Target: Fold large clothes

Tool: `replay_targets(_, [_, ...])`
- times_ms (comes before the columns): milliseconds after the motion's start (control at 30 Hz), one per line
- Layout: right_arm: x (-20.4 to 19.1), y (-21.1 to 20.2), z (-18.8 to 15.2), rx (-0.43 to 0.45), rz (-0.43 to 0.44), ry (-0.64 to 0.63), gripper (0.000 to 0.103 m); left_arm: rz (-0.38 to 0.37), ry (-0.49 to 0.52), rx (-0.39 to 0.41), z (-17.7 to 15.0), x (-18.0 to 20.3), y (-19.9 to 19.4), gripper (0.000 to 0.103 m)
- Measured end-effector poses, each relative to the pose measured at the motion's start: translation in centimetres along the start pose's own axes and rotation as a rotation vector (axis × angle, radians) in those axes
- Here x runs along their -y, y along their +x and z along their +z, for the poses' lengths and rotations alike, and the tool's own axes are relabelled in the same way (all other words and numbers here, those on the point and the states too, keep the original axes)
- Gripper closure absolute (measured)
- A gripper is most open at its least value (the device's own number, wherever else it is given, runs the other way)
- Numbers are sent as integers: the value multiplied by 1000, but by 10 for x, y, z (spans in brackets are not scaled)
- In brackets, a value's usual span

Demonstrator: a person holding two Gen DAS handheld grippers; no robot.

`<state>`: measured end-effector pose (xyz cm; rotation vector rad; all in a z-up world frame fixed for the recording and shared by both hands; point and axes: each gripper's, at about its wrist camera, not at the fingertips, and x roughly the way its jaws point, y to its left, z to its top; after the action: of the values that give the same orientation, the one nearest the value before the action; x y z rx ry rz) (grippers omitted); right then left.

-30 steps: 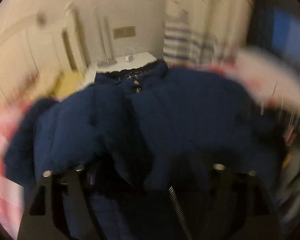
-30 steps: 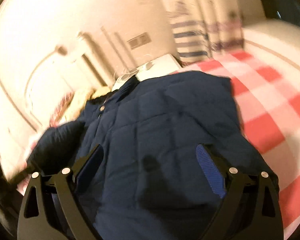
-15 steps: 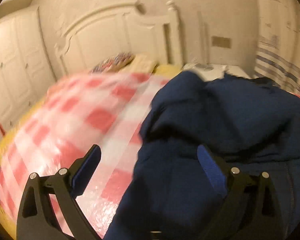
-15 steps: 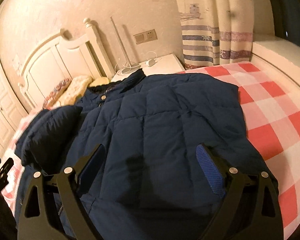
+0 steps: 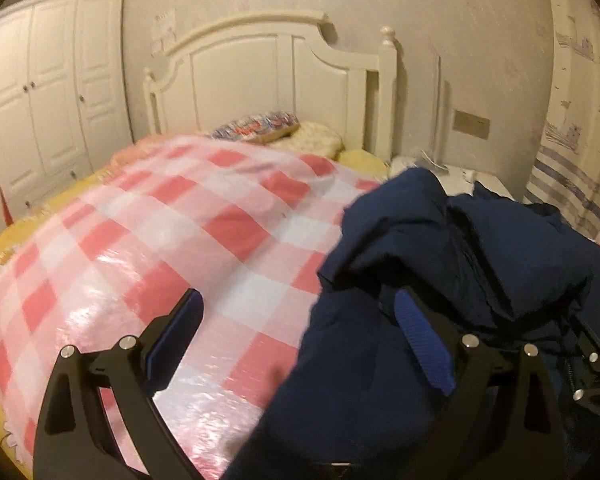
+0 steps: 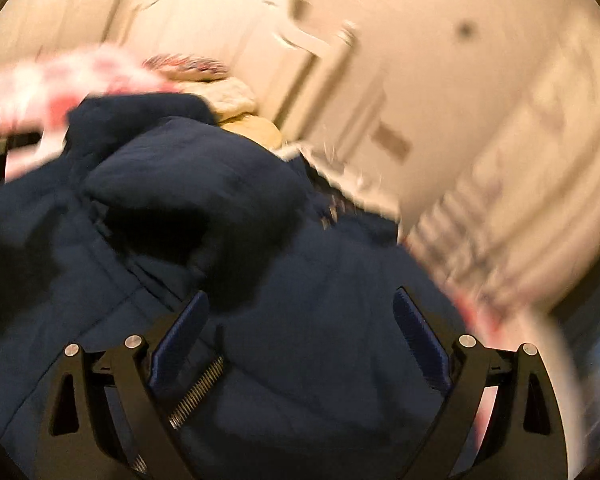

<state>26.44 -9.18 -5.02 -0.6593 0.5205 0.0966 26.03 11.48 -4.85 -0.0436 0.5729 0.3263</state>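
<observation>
A large navy quilted jacket (image 5: 440, 280) lies on a bed with a red-and-white checked cover (image 5: 180, 240). In the left wrist view it fills the right half, one sleeve folded over its body. My left gripper (image 5: 300, 320) is open and empty, its jaws straddling the jacket's left edge. In the blurred right wrist view the jacket (image 6: 300, 280) fills the lower frame, a sleeve bunched at upper left. My right gripper (image 6: 300, 320) is open and empty just above the jacket's body.
A white headboard (image 5: 260, 72) stands at the far end with pillows (image 5: 292, 132) before it. White wardrobes (image 5: 48, 92) line the left wall. A white nightstand (image 5: 480, 180) and striped curtain (image 5: 572, 184) are at the right.
My left gripper let go of the jacket, opened and swung left to the jacket's edge. My right gripper stayed open and is swinging left and tilting; its view is now blurred.
</observation>
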Motion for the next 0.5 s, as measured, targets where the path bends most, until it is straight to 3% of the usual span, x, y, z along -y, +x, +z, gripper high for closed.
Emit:
replay_targets(133, [-27, -4, 22, 67, -40, -115, 14, 55, 19, 59, 1, 2, -10, 6])
replay_targets(267, [-41, 8, 33, 62, -72, -188, 14, 30, -3, 54, 2, -4, -9, 6])
replay_targets(500, [-42, 25, 50, 54, -50, -183, 14, 16, -22, 40, 3, -8, -7, 6])
